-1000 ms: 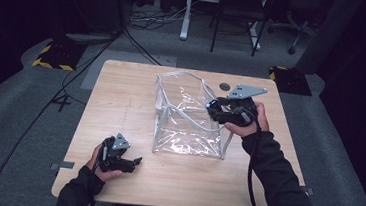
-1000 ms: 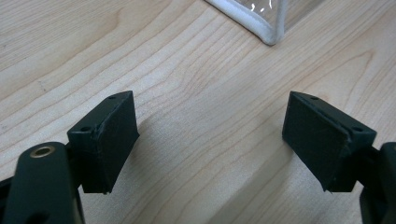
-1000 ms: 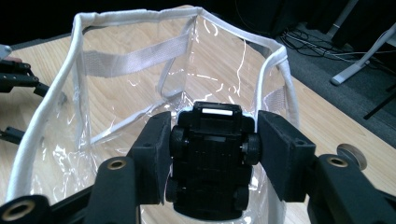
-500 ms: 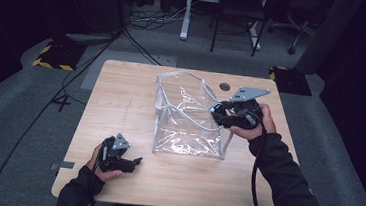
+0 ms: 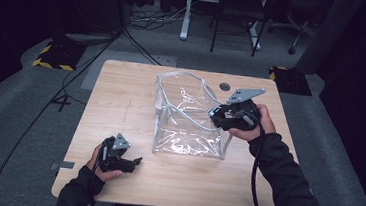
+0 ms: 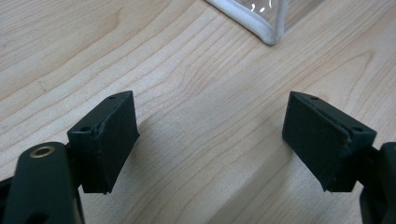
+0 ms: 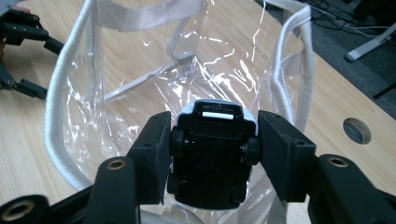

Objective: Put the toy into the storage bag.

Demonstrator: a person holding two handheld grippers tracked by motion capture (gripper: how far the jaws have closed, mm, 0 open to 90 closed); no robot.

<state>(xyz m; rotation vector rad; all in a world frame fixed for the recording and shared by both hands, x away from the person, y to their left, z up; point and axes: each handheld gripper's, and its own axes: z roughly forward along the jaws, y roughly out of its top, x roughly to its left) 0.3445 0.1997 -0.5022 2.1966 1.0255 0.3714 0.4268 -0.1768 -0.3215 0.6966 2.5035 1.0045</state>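
Black toy car (image 7: 212, 154) sat clamped in my right gripper (image 7: 212, 156) above the clear plastic white-trimmed bag (image 5: 190, 113); my left gripper (image 6: 210, 140) rested spread apart on the wooden table (image 5: 121, 92).

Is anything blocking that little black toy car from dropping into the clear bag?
Nothing visible does. The right gripper holds the toy car over the open mouth of the clear bag, whose rim stands wide, with only bare plastic below.
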